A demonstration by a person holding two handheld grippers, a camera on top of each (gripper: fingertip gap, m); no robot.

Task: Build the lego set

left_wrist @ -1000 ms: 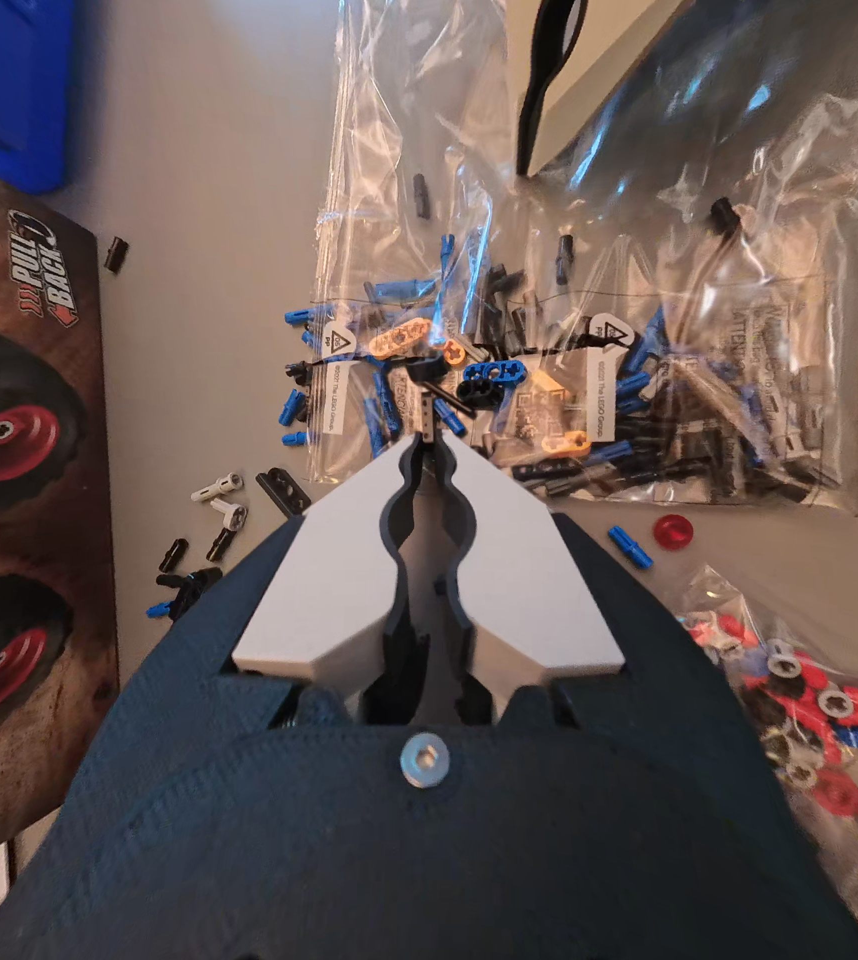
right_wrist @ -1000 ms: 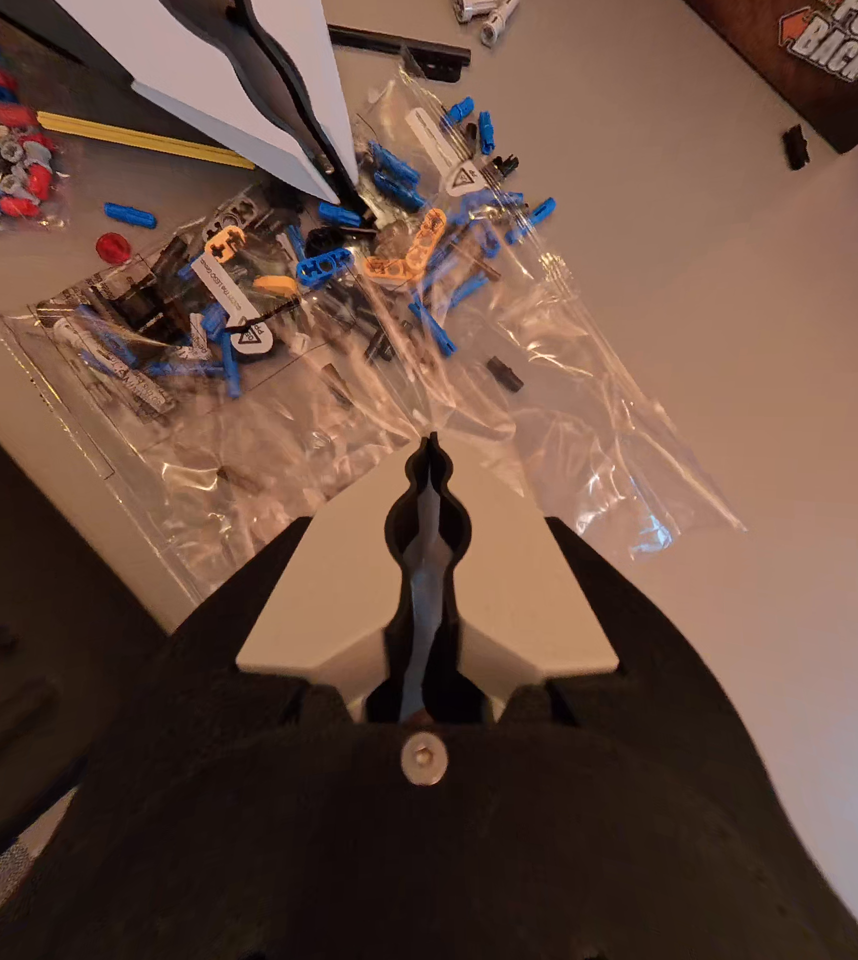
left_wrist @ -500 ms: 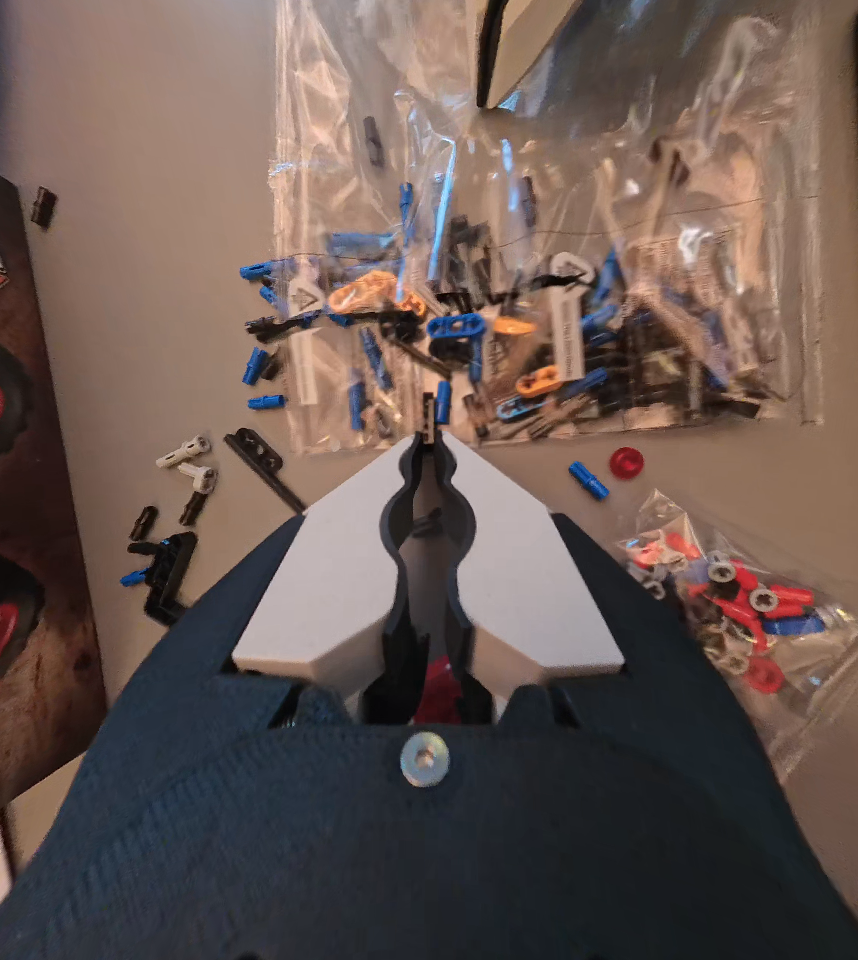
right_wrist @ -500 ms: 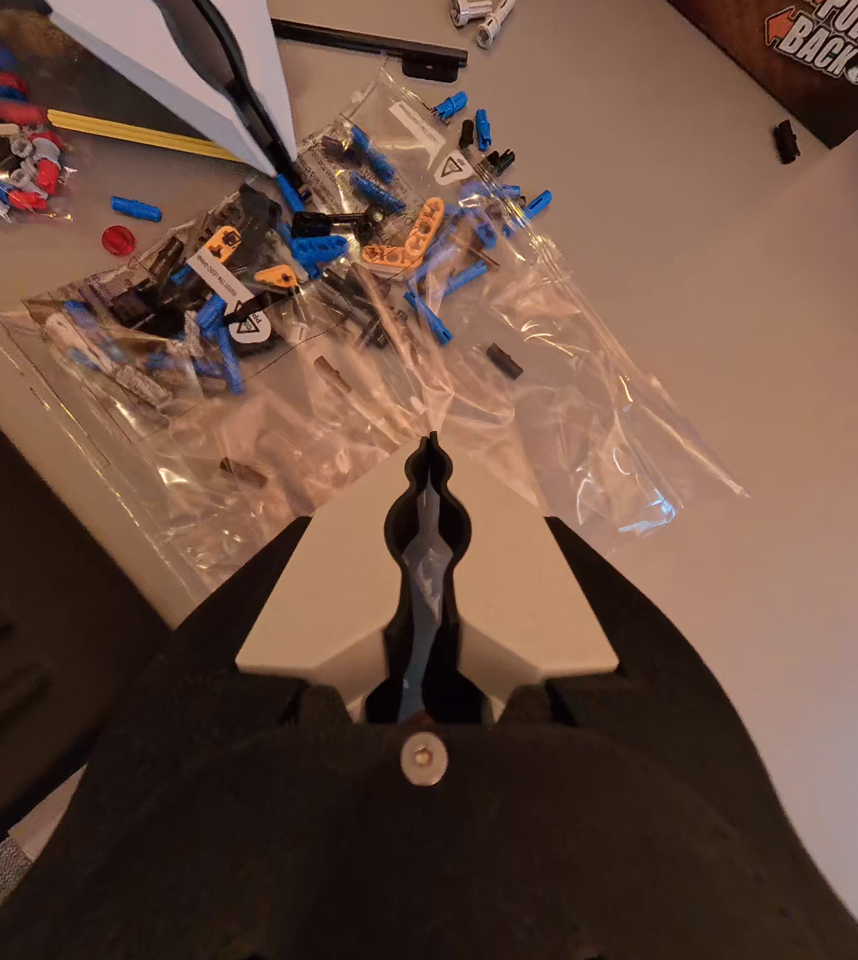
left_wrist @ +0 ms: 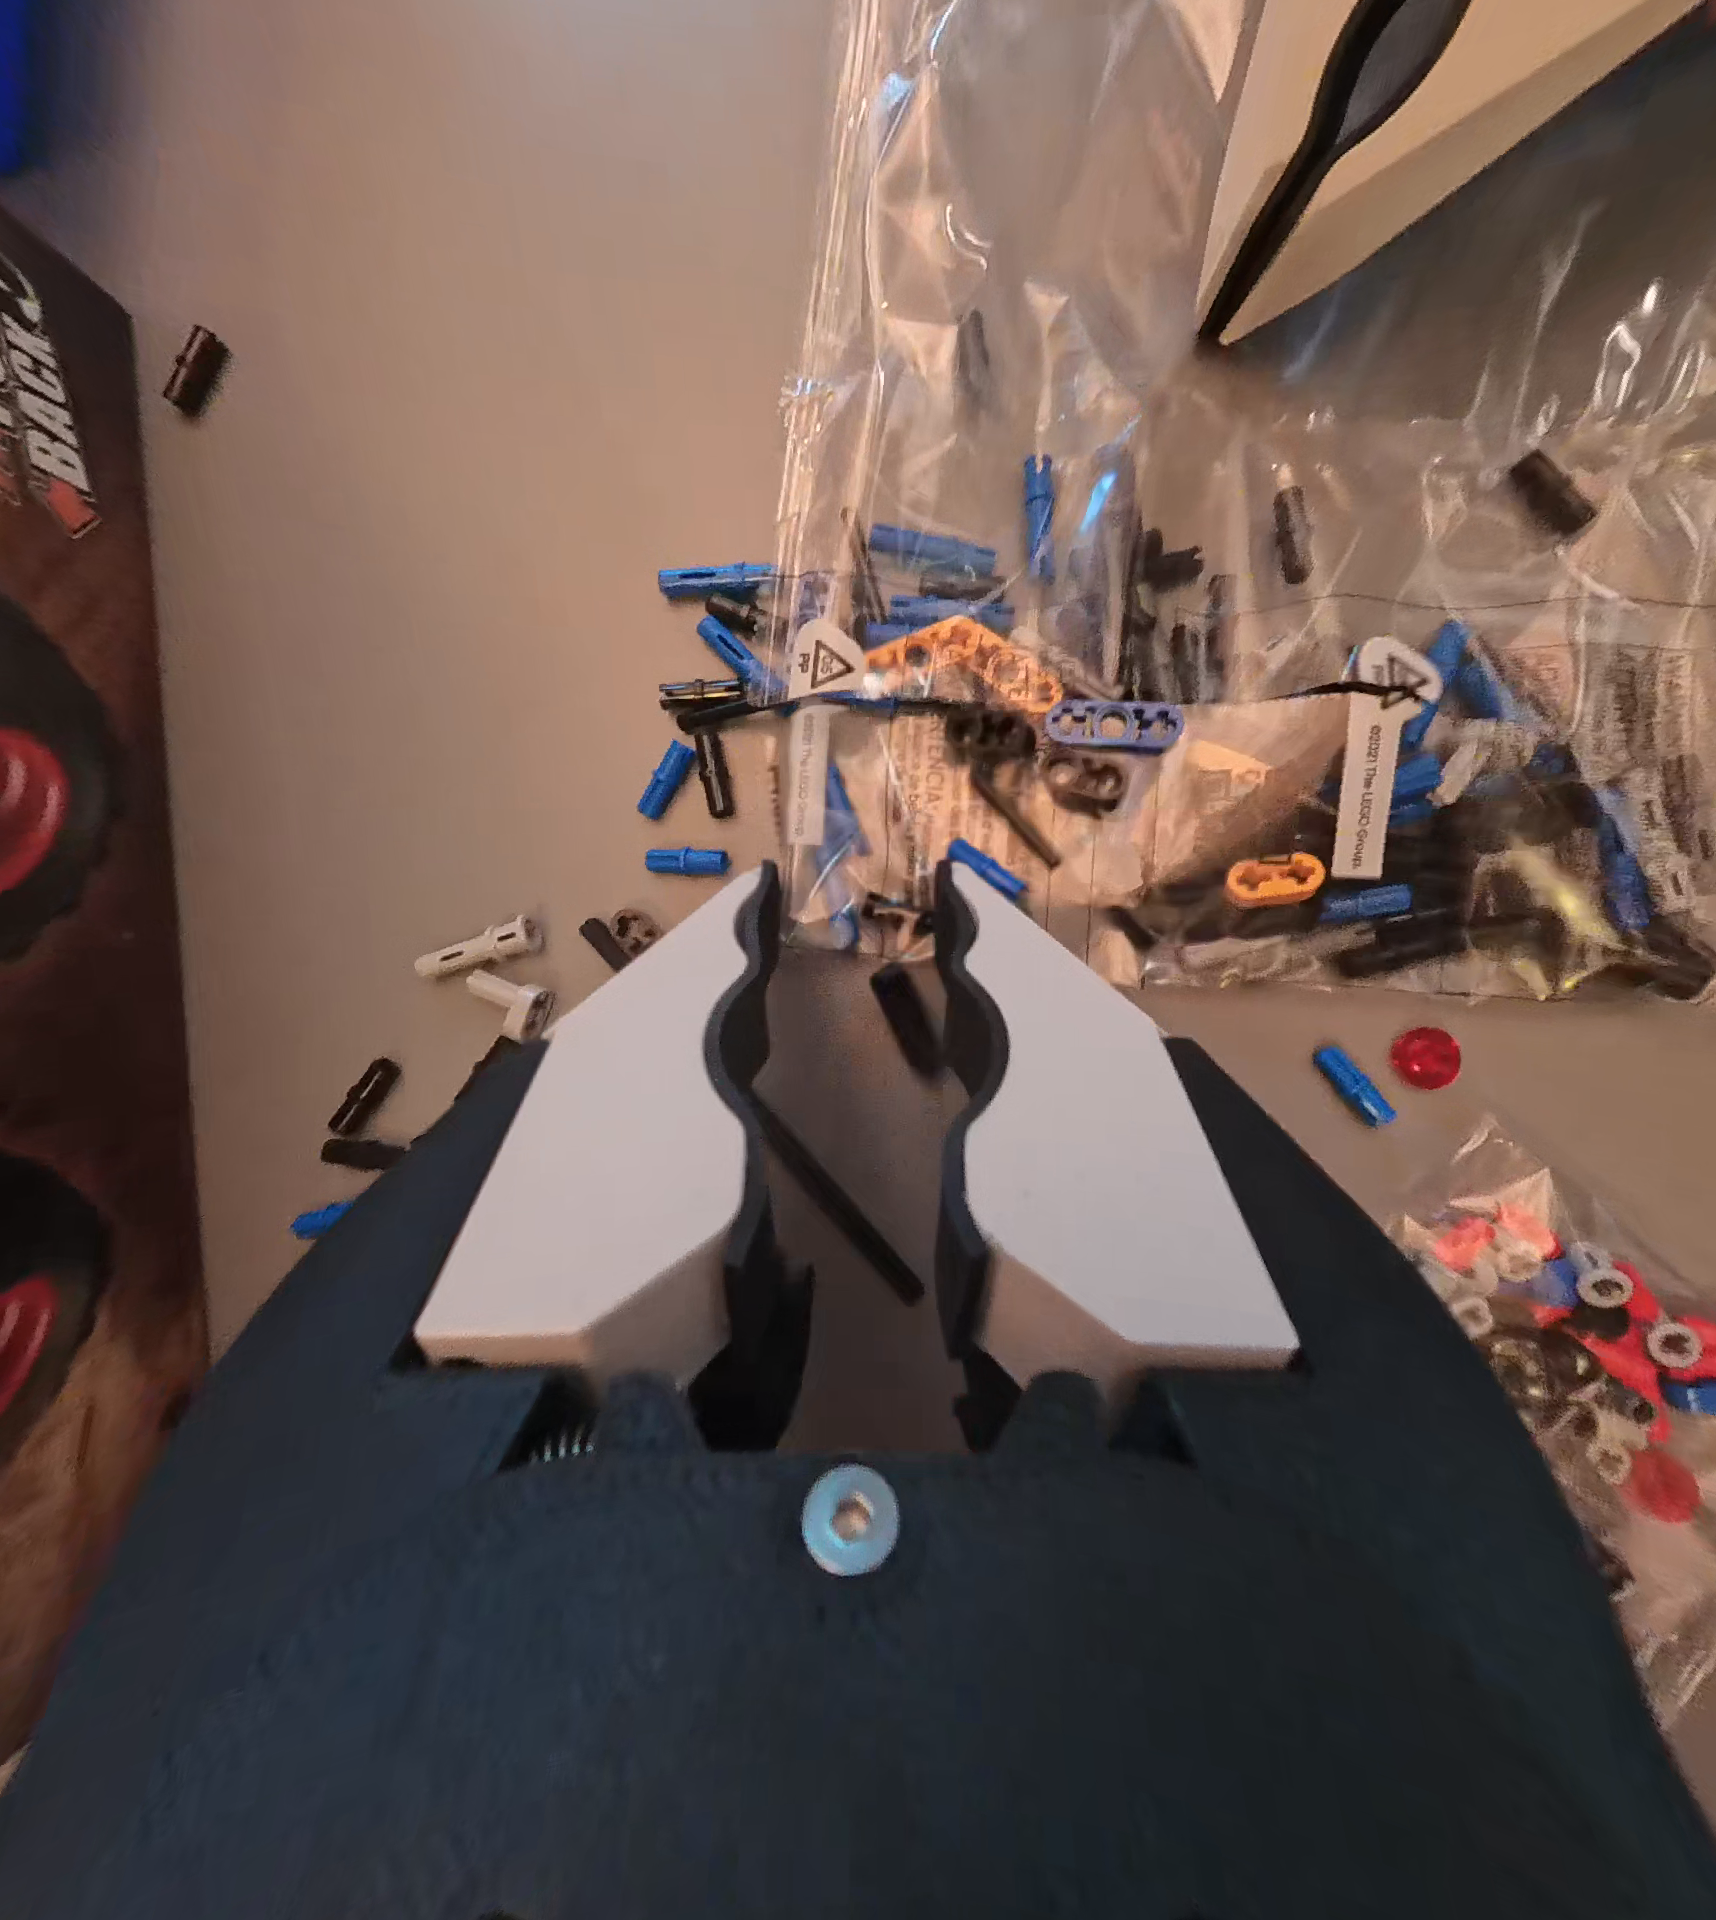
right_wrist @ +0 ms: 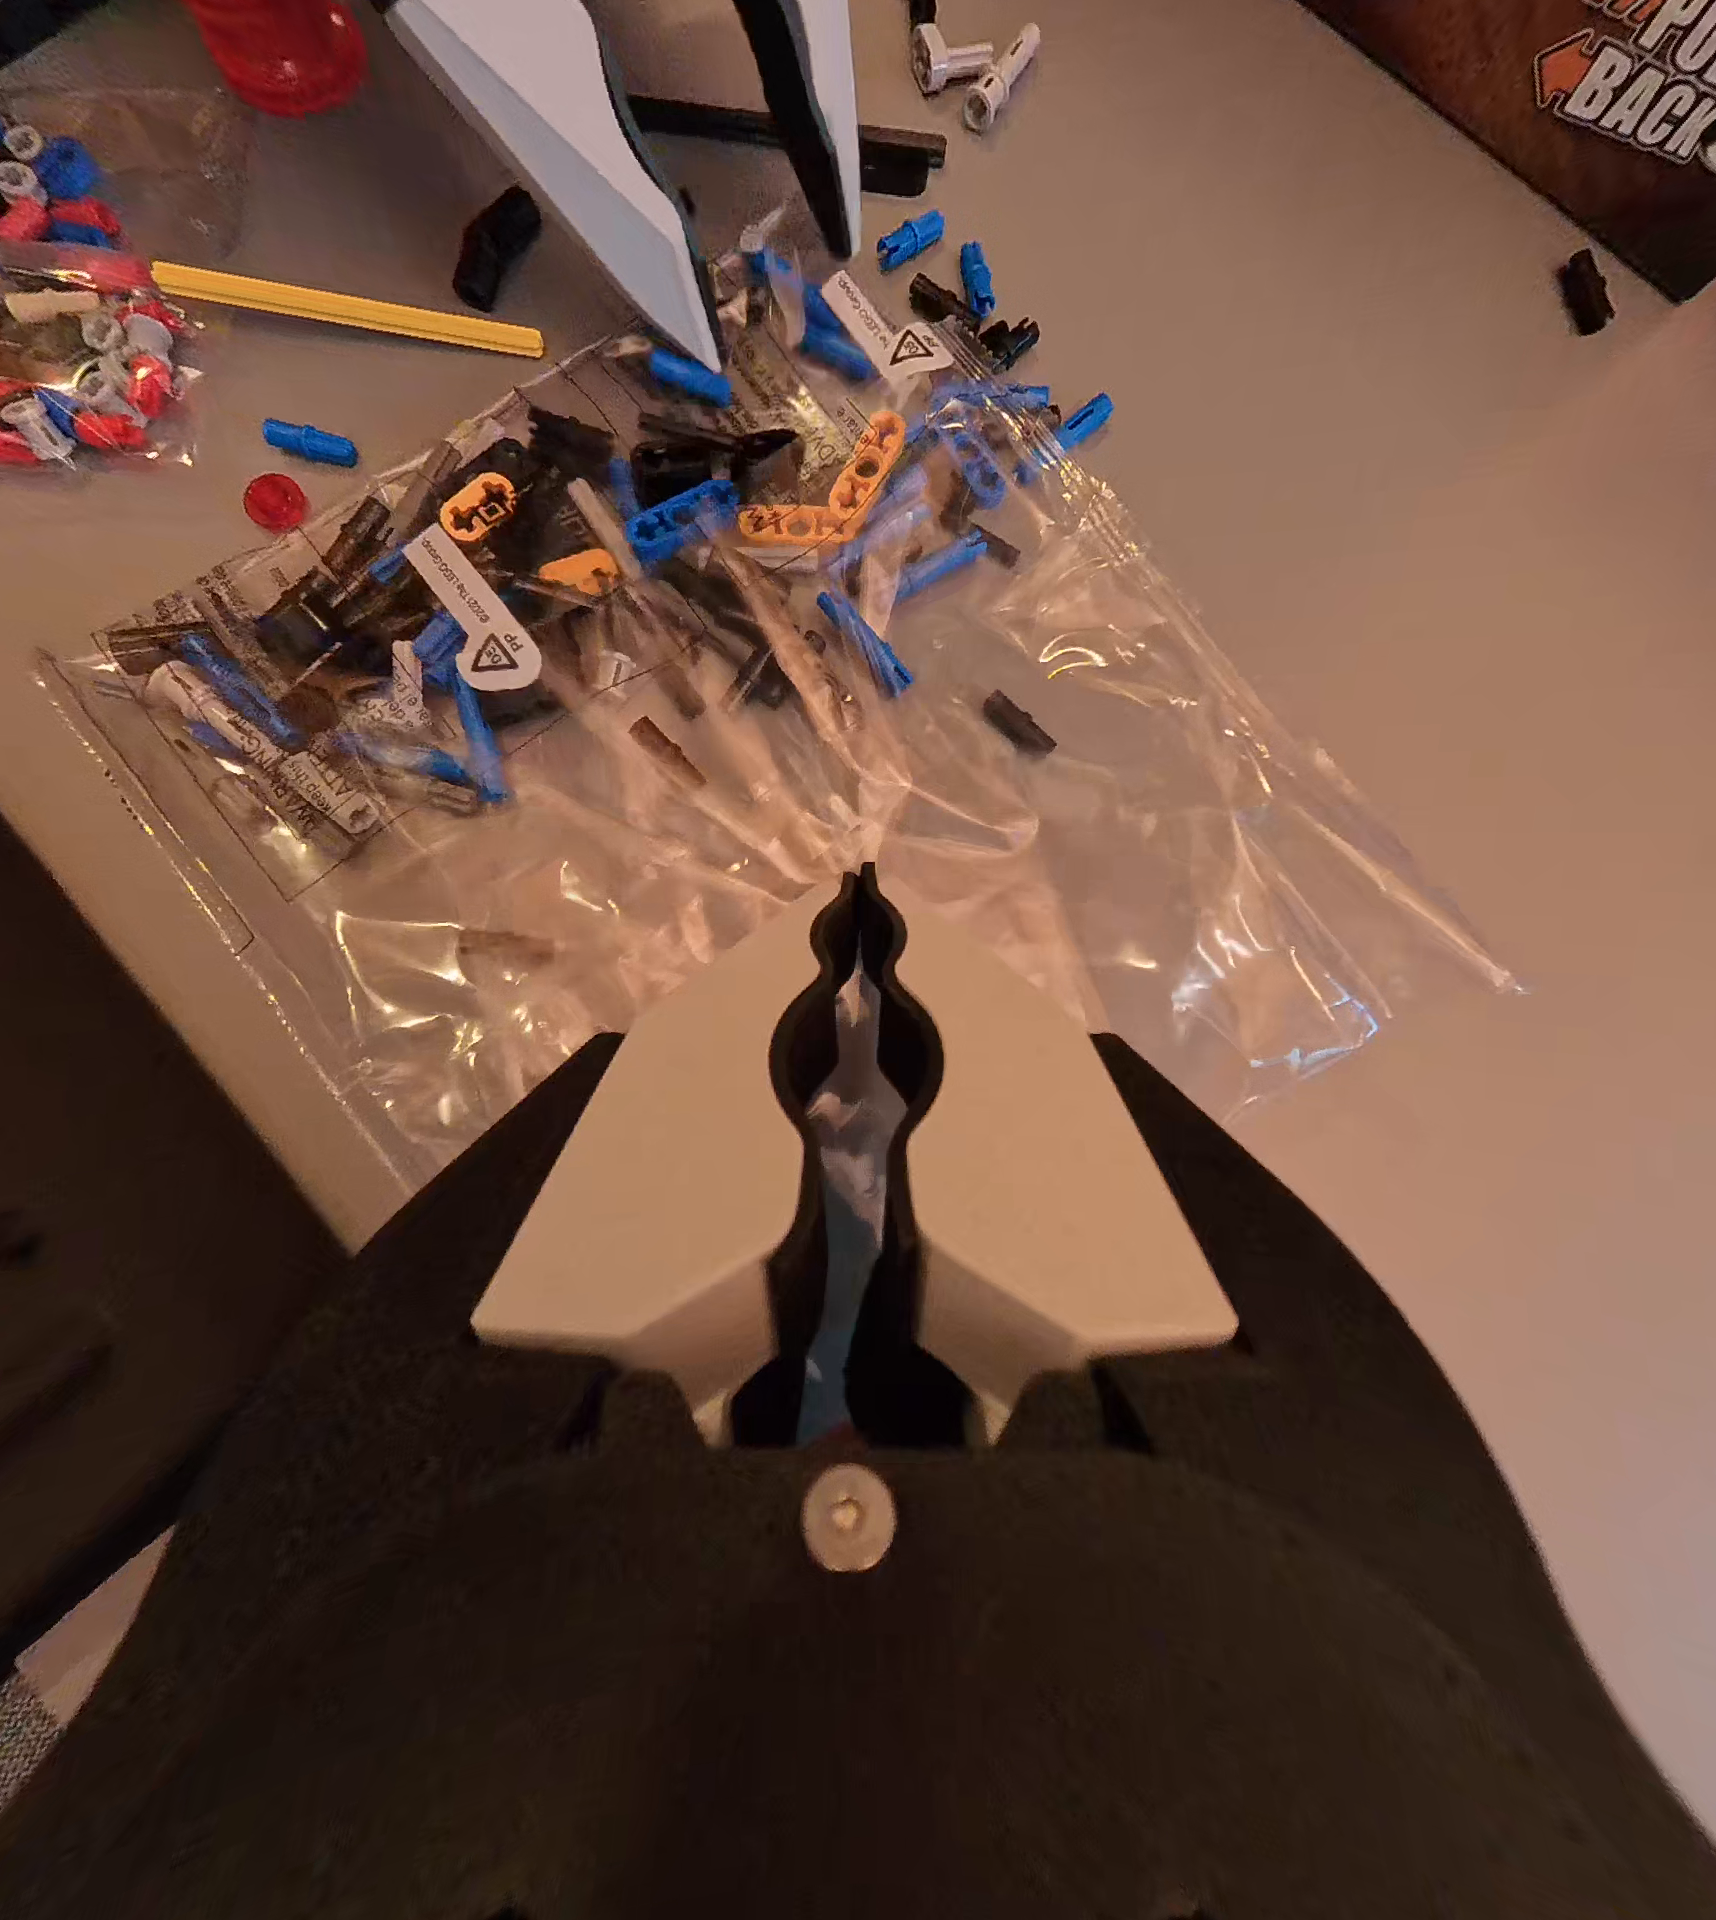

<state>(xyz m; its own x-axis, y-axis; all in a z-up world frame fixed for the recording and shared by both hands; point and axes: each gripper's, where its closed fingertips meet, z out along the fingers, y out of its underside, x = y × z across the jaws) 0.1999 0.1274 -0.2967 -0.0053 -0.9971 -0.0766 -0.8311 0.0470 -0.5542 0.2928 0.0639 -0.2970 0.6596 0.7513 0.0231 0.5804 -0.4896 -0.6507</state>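
Observation:
A clear plastic bag (left_wrist: 1249,499) of blue, black and orange Lego pins and beams lies on the table, with several pins spilled at its open end. My left gripper (left_wrist: 854,878) is open, with its tips over the bag's near edge. A small black pin (left_wrist: 906,1013) lies on the table between its fingers. My right gripper (right_wrist: 859,883) is shut on the far end of the same bag (right_wrist: 1093,831). The right gripper (left_wrist: 1353,156) shows at the top of the left wrist view. The left gripper (right_wrist: 771,301) shows at the top of the right wrist view.
A second bag (left_wrist: 1581,1351) of red, blue and grey parts lies to the right, also seen in the right wrist view (right_wrist: 12,312). The printed box (left_wrist: 2,831) lies at the left. White pins (left_wrist: 475,951), a red stud (left_wrist: 1423,1058), a yellow axle (right_wrist: 345,309) and a long black axle (left_wrist: 833,1216) lie loose. Some 12 cm of space lies between my two pairs of fingers. To the long black axle (left_wrist: 833,1216): left tips about 6 cm, right tips about 20 cm.
My left gripper has opened; the small black pin it held at its tips now lies on the table between the fingers. The right gripper stays shut on the bag.

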